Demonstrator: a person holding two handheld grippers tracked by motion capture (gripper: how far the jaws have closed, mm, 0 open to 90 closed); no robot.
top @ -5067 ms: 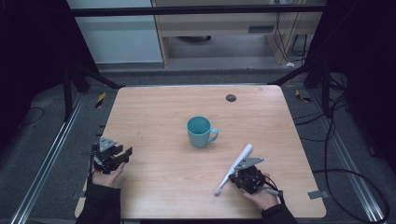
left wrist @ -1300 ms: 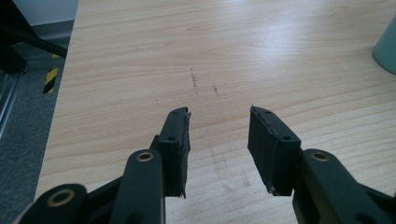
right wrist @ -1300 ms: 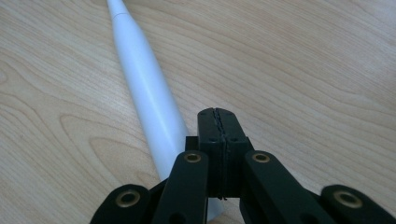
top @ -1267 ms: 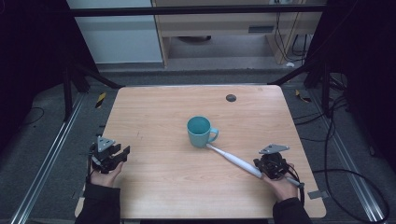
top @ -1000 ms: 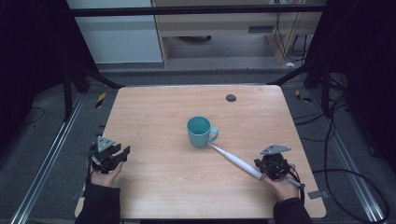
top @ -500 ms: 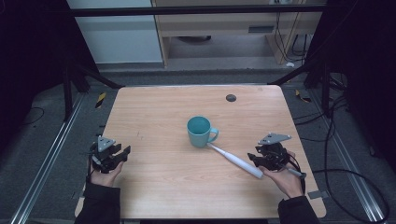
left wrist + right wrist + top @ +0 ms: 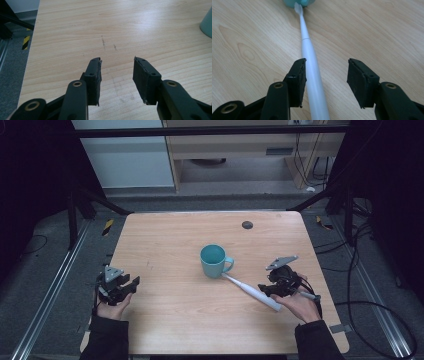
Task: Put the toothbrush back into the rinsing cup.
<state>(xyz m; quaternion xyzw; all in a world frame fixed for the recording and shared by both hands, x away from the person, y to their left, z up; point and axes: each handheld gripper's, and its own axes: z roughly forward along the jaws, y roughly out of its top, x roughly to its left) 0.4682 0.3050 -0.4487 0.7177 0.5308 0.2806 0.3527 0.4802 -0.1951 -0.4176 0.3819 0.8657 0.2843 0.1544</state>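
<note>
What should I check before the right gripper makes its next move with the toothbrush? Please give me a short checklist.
1. Right gripper jaws open: ok, they have just been opening, and the toothbrush lies between them, close to one jaw, not pressed.
2. Toothbrush flat on the table: ok.
3. Brush head next to the mug: ok, it lies at the mug's base; contact cannot tell.
4. Mug upright: ok.
5. Left gripper open, nothing between its jaws: ok.
6. Left gripper far from the mug and toothbrush: ok, it is at the table's left edge.
</note>
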